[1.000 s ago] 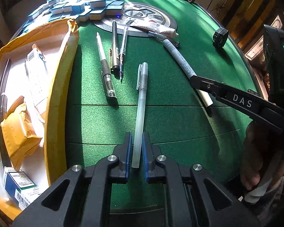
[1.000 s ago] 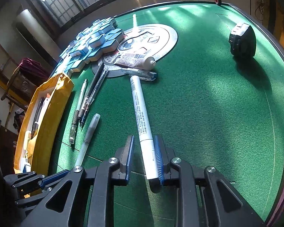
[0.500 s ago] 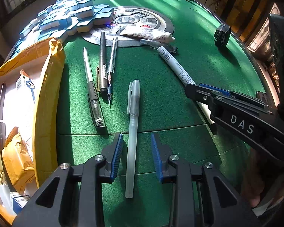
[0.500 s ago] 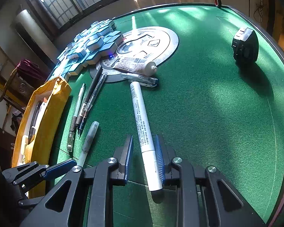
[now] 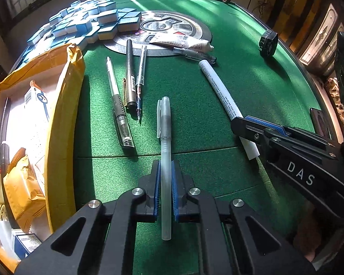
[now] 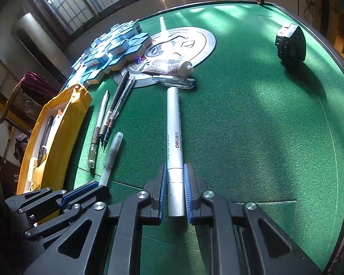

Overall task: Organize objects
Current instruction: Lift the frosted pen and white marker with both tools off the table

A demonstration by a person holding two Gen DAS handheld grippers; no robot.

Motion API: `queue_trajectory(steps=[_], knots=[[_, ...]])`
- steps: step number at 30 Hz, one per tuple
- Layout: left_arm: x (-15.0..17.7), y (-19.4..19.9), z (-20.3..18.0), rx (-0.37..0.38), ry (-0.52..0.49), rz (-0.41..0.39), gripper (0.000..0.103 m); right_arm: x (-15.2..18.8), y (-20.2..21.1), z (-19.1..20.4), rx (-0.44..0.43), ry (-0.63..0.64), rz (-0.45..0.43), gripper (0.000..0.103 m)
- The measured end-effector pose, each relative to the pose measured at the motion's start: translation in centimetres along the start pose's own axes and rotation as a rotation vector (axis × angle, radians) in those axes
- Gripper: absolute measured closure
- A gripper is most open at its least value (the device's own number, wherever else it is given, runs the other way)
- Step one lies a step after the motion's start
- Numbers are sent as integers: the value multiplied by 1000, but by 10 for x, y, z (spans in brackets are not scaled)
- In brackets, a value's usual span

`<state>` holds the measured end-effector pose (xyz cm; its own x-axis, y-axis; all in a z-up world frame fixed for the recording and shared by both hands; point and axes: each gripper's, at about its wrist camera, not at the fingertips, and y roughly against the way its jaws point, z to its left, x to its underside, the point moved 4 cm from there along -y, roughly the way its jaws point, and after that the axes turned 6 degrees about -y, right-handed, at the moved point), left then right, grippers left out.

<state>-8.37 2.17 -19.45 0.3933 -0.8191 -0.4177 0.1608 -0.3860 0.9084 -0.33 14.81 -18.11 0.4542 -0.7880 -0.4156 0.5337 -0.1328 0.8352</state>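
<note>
Pens were your business here, and each of your grippers had one between its blue pads. Your left gripper (image 5: 165, 167) was clamped tight on the frosted pen (image 5: 165, 137), which lay on the green felt table (image 5: 240, 87) with its clipped cap pointing away from you. Your right gripper (image 6: 174, 171) was closing on the silver marker (image 6: 174, 133); the marker sat between the pads, and they looked pressed to its barrel at the near end.

Just left of your left gripper stood the yellow-edged box (image 5: 64, 119), open at the top. Inside it you could see an orange foil packet (image 5: 23, 183) nearest you, a blue-and-white carton (image 5: 26, 244) at the near corner, a white printed carton (image 5: 37, 100) farther back, and a dark pen (image 5: 2, 151) along the far wall. What lay beneath them could not be made out.

Beyond the frosted pen, three more pens (image 5: 128, 84) lay side by side on the felt, near the box but apart from it. Farther on, a clear pen (image 6: 174, 81) and a white tube (image 6: 169, 66) rested at the edge of the round metal panel (image 6: 195, 39). Blue and white tiles (image 5: 87, 25) were heaped behind the box. A black tape measure (image 6: 291, 45) sat well apart on the right.
</note>
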Motion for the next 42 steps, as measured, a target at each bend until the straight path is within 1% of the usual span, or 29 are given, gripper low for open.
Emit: queue_trajectory(steps=[4, 11, 17, 25, 28, 36, 40, 42], knots=[[1, 0, 3, 20, 19, 0, 96, -2, -1, 0, 3, 1, 0, 90], [2, 0, 1, 4, 17, -9, 96, 0, -2, 4, 34, 41, -16, 90], [3, 1, 4, 23, 56, 3, 96, 2, -1, 6, 39, 31, -24, 90], [10, 5, 4, 41, 72, 17, 96, 8, 2, 6, 3, 2, -9, 90], [13, 7, 5, 60, 82, 19, 96, 10, 2, 8, -3, 2, -3, 90], [14, 7, 6, 62, 88, 20, 96, 11, 1, 13, 9, 21, -7, 90], [14, 11, 7, 72, 95, 12, 96, 13, 5, 14, -40, 6, -3, 90], [13, 14, 8, 91, 104, 10, 96, 15, 8, 18, -45, 11, -12, 90]])
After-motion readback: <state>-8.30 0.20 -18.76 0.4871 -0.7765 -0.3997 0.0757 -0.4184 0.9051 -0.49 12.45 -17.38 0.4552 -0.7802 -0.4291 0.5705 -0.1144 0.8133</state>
